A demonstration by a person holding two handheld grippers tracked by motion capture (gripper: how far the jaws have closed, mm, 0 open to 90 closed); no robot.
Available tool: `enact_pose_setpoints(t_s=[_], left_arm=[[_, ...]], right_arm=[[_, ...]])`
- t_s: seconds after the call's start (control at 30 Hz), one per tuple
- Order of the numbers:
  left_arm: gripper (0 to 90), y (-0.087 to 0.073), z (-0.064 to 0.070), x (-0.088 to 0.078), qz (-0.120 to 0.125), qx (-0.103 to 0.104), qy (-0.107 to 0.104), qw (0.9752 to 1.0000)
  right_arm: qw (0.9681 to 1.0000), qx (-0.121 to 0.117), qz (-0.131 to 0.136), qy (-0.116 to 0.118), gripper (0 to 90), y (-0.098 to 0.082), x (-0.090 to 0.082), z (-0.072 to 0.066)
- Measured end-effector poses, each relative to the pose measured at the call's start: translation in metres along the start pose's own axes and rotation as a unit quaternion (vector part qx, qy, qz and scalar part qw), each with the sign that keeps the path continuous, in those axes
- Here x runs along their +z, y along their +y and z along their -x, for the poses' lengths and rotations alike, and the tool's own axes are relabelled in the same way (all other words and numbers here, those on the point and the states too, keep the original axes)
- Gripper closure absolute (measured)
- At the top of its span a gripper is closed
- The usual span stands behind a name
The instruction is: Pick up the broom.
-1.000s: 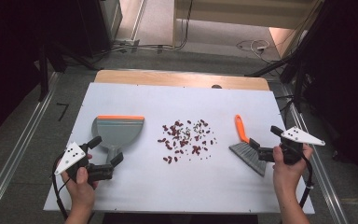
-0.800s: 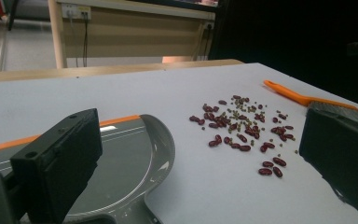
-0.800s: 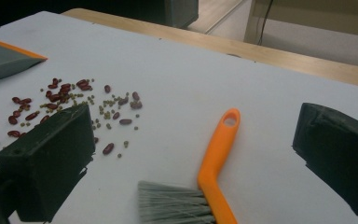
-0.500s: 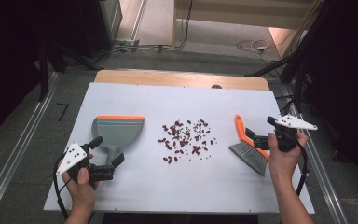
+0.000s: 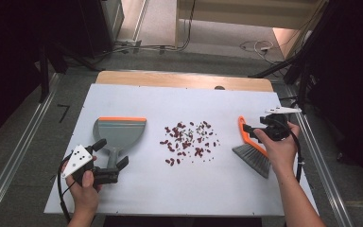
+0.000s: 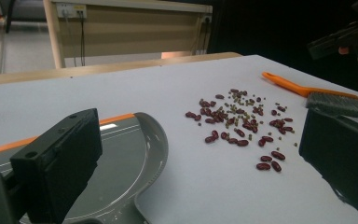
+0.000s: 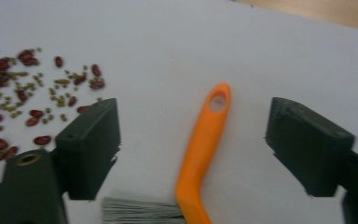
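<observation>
A grey dustpan (image 5: 119,131) with an orange lip lies at the table's left (image 6: 130,154). Red and small green beans (image 5: 189,139) are scattered at the middle (image 6: 237,119) (image 7: 23,93). A brush with an orange handle (image 5: 242,128) and grey bristles (image 5: 254,159) lies at the right (image 6: 317,95). My right gripper (image 5: 251,133) is over that handle (image 7: 205,135). Its jaws have just been closing; they stand on either side of the handle without touching it (image 7: 198,147). My left gripper (image 5: 110,154) is open, astride the dustpan's stem (image 6: 196,163).
The white table top (image 5: 194,198) ends in a wooden strip (image 5: 184,79) at the far side. Metal rails (image 5: 19,156) run along the floor on both sides. Cables (image 5: 255,46) lie on the floor beyond the table.
My right hand has moved left and away from me, from beside the bristles to the orange handle, and its jaws have narrowed. The left hand has stayed in place.
</observation>
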State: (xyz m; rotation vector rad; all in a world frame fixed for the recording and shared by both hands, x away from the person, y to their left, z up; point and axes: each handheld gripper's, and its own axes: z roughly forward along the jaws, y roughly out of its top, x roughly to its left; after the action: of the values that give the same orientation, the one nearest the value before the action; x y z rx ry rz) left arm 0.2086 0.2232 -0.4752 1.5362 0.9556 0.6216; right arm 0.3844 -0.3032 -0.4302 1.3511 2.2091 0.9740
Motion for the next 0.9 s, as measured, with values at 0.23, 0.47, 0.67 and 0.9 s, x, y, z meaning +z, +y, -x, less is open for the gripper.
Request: enact_pose_setpoints(t_s=[0.23,0.47,0.67,0.9], left_arm=[[0.2,0.000,0.000,0.001,-0.003,0.000,-0.002,1.0000],[0.2,0.000,0.001,0.001,-0.005,0.002,-0.004,1.0000],[0.2,0.000,0.001,0.002,-0.006,0.005,-0.005,1.0000],[0.2,0.000,0.003,0.003,-0.008,0.007,-0.006,0.9999]], right_arm=[[0.9953,0.020,-0.090,-0.029,39.6,-0.003,0.023,-0.001],[0.9886,0.022,-0.141,-0.049,49.7,-0.008,0.038,-0.003],[0.9832,0.034,-0.173,-0.048,55.2,-0.012,0.045,-0.008],[0.9809,0.023,-0.180,-0.070,56.5,-0.016,0.049,-0.014]])
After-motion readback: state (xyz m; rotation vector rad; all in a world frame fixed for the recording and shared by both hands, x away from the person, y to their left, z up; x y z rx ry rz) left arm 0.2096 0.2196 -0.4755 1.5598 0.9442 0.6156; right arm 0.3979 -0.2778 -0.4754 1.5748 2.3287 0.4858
